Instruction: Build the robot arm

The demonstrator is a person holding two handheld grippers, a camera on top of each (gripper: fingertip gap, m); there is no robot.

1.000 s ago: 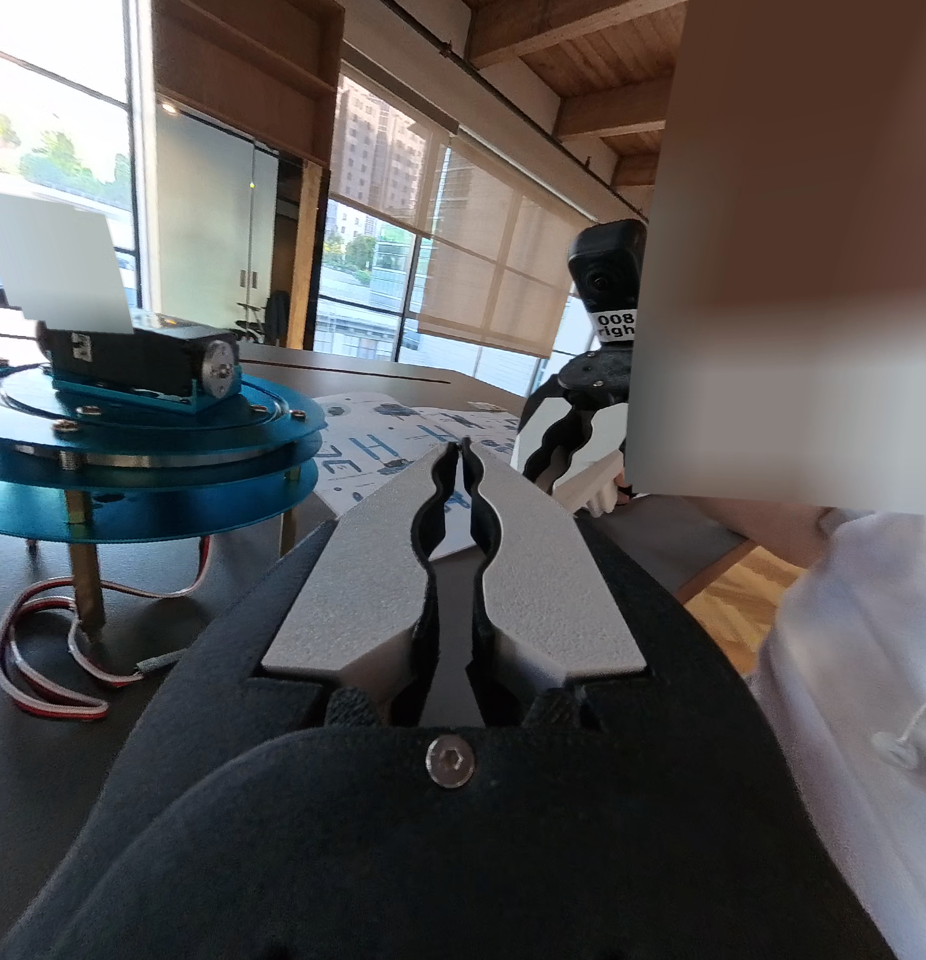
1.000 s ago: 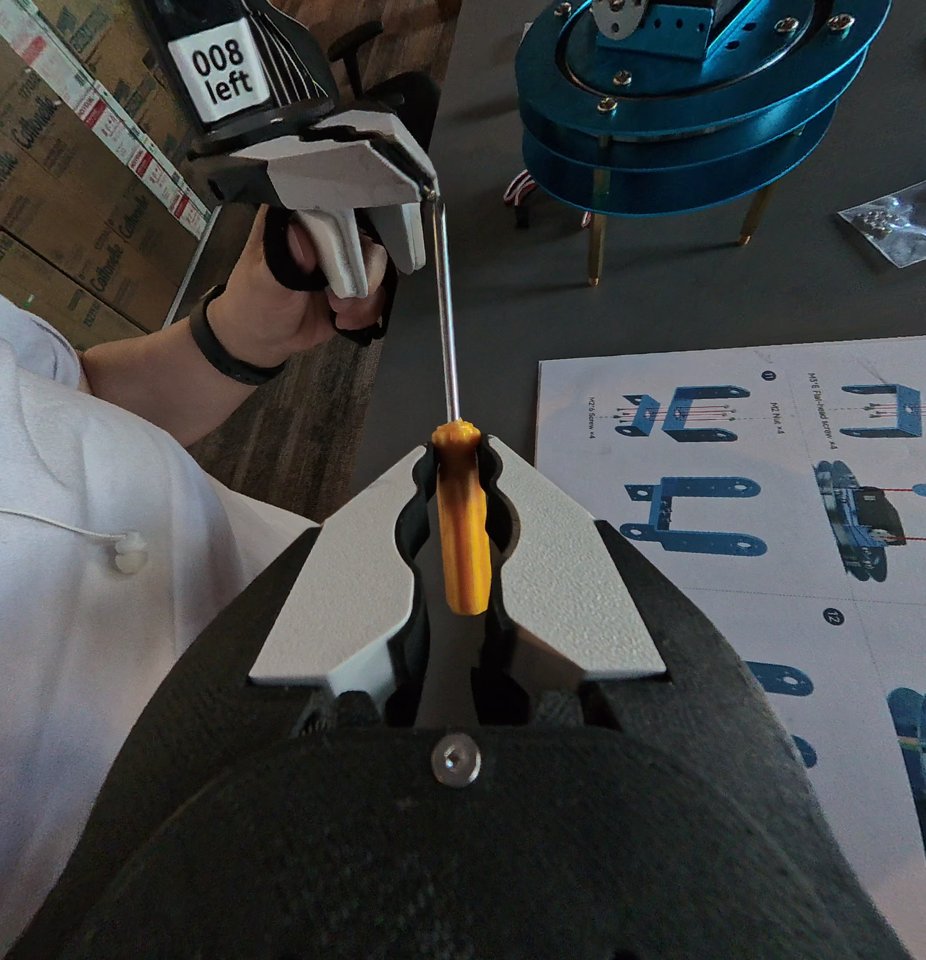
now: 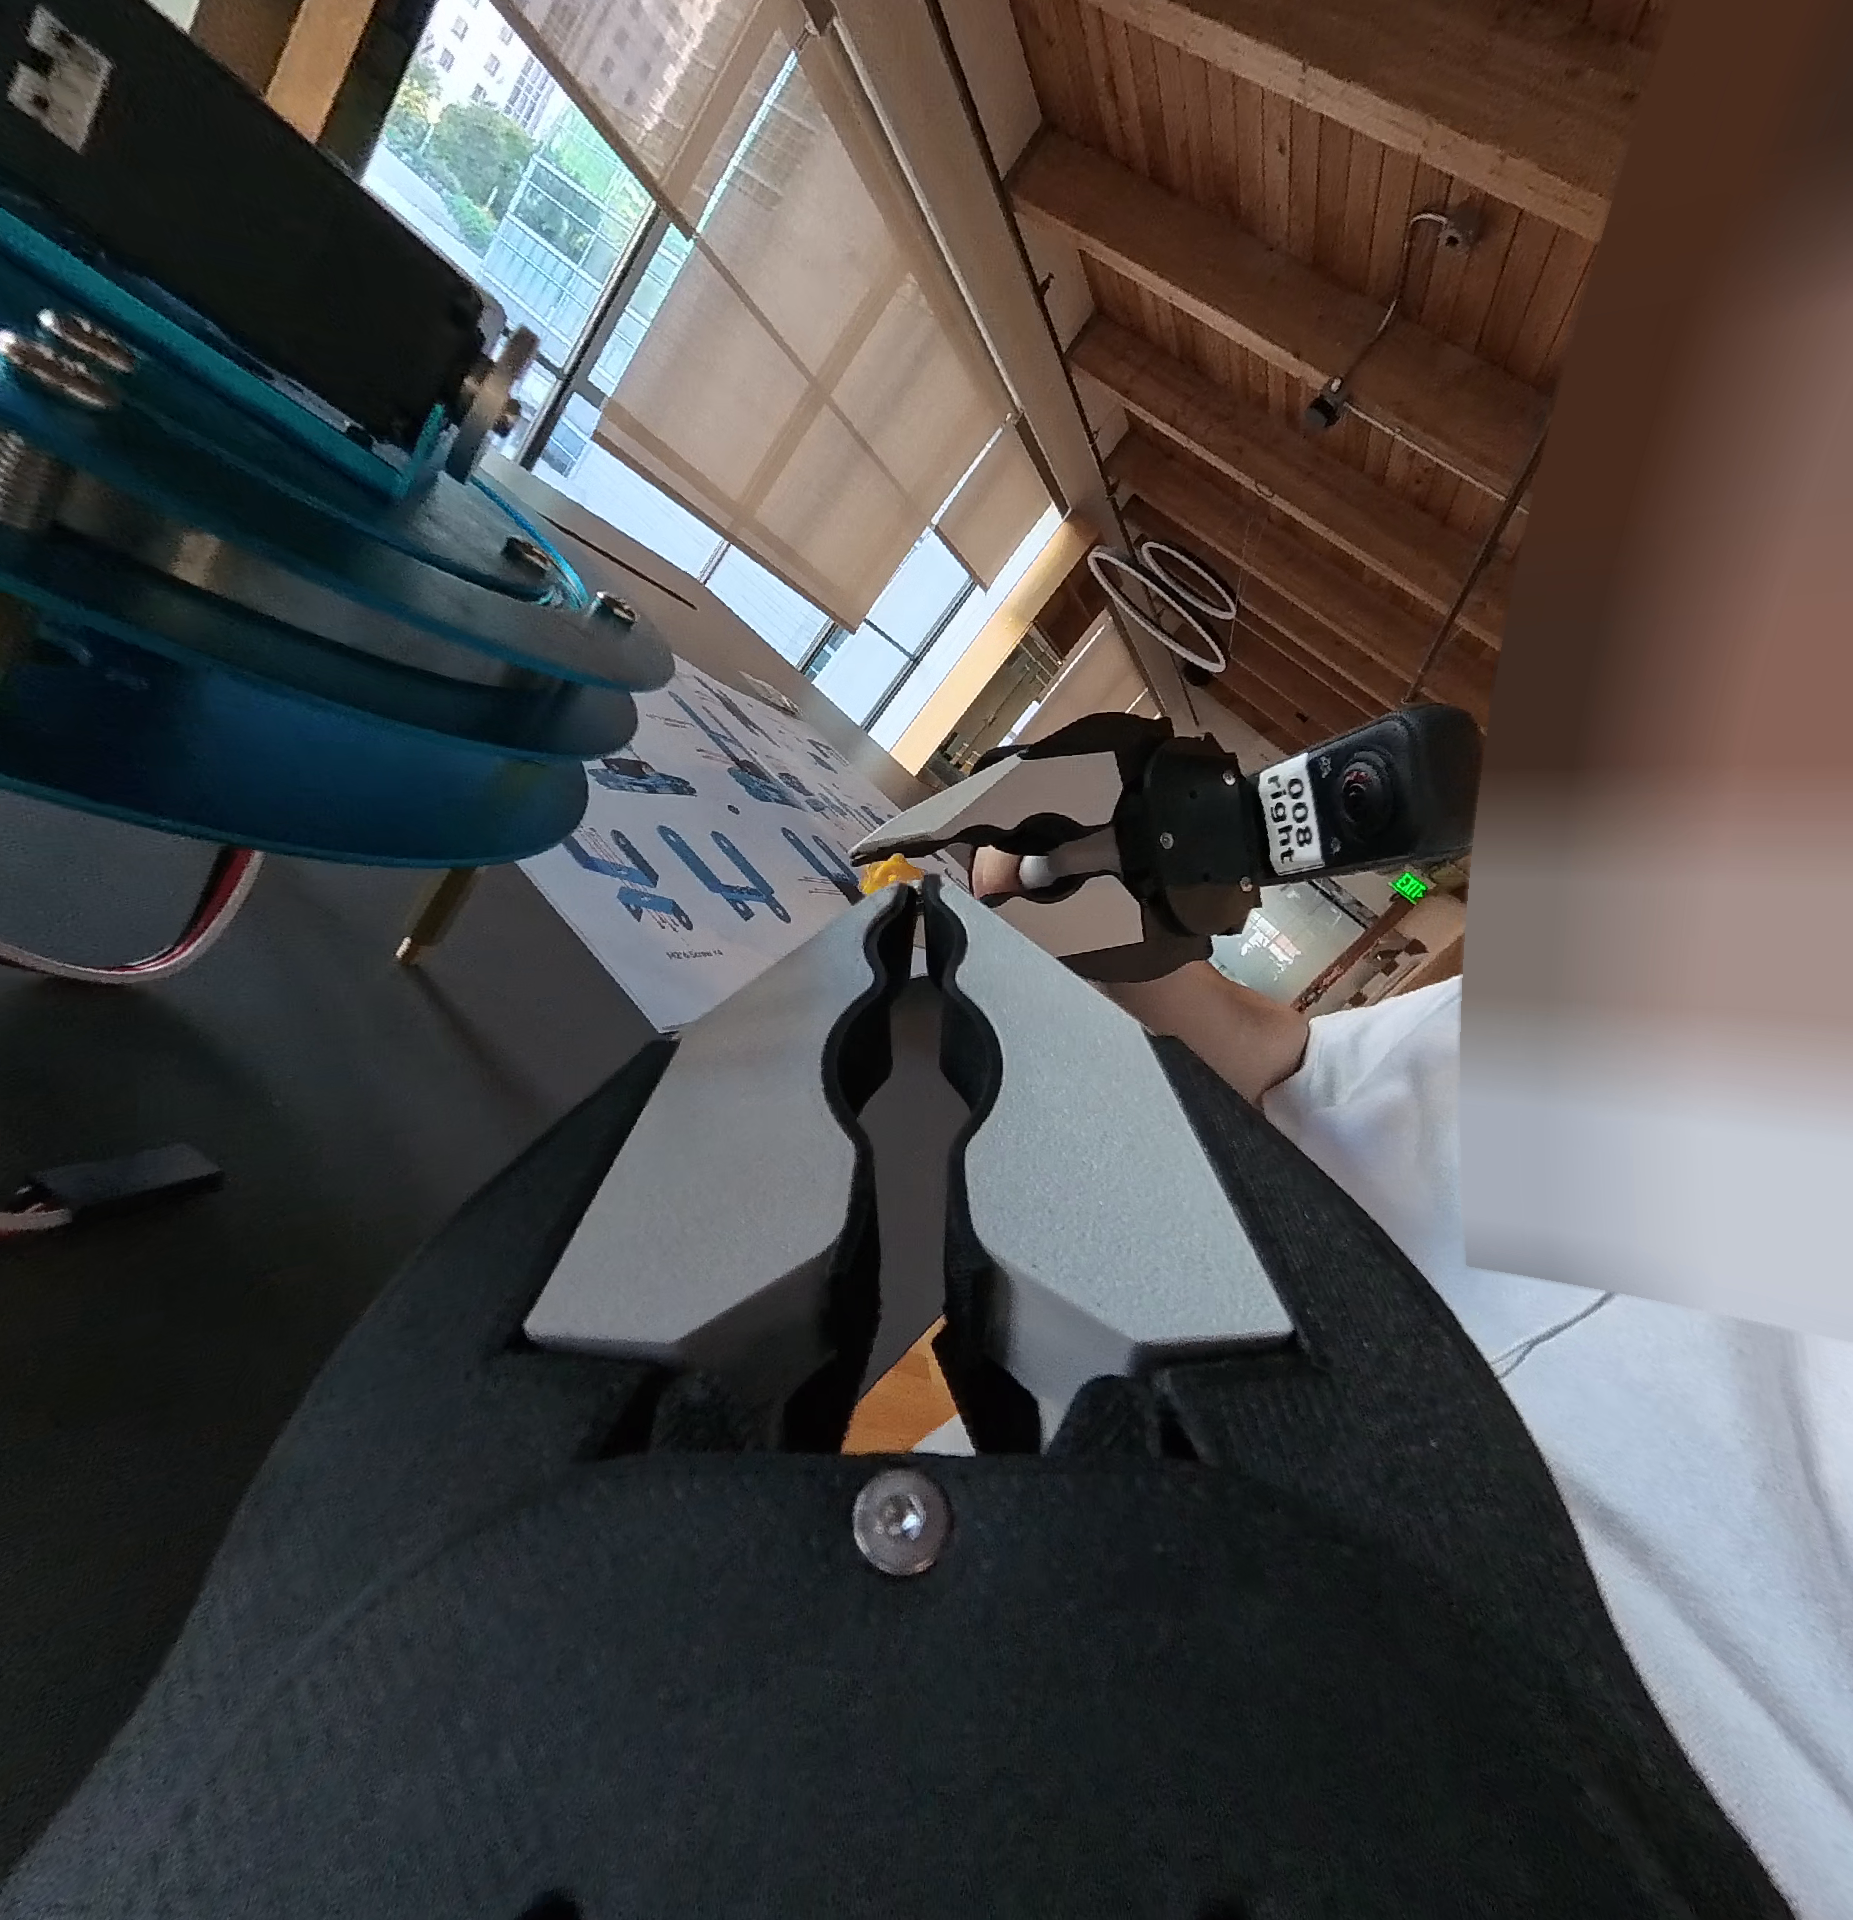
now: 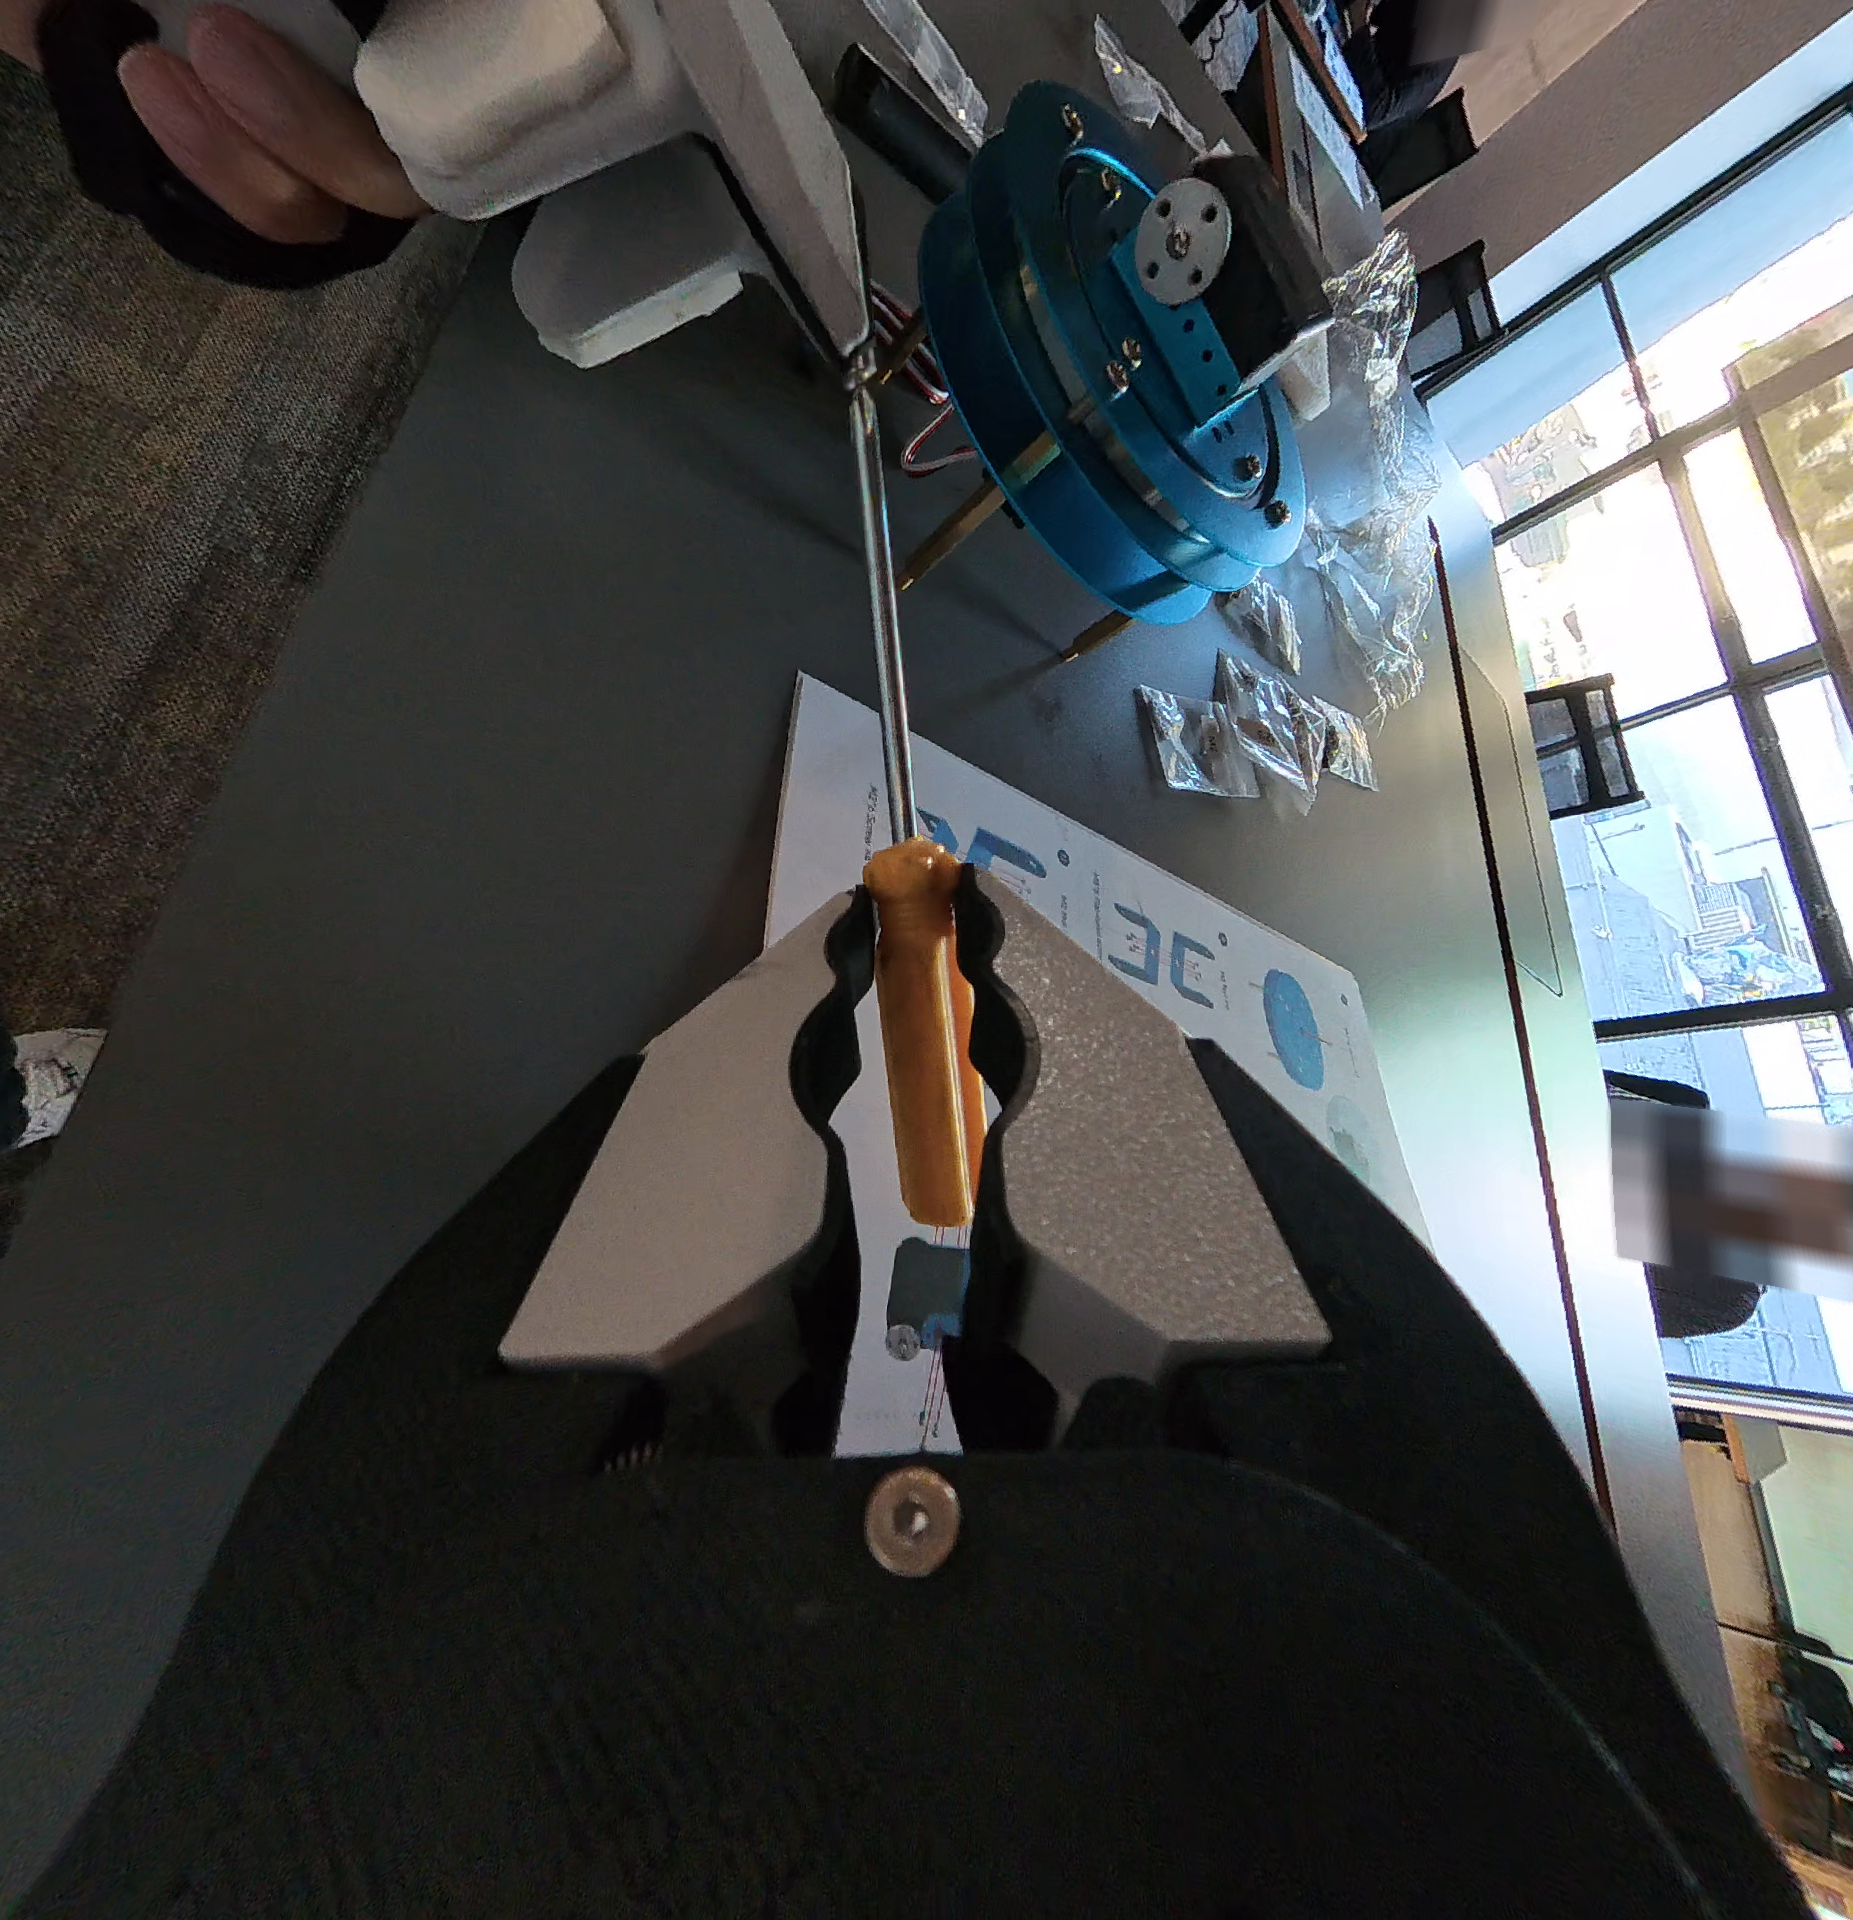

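Both grippers have rolled sideways since a second ago, drawing nearer the blue turntable assembly (image 4: 1119, 416); the right gripper (image 4: 911, 894) is clamped on a screwdriver (image 4: 927, 1049) by its orange handle, steel shaft reaching to the left gripper (image 4: 849, 348), whose tips pinch together at the shaft's end; beneath lies an instruction sheet (image 4: 1192, 935) on the dark table (image 4: 548, 665), small parts bags (image 4: 1254, 727) beside it.

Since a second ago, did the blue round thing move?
Cannot tell. The blue round stand looks tilted in both views, but the paper sheet and table tilt with it, so the cameras turned.
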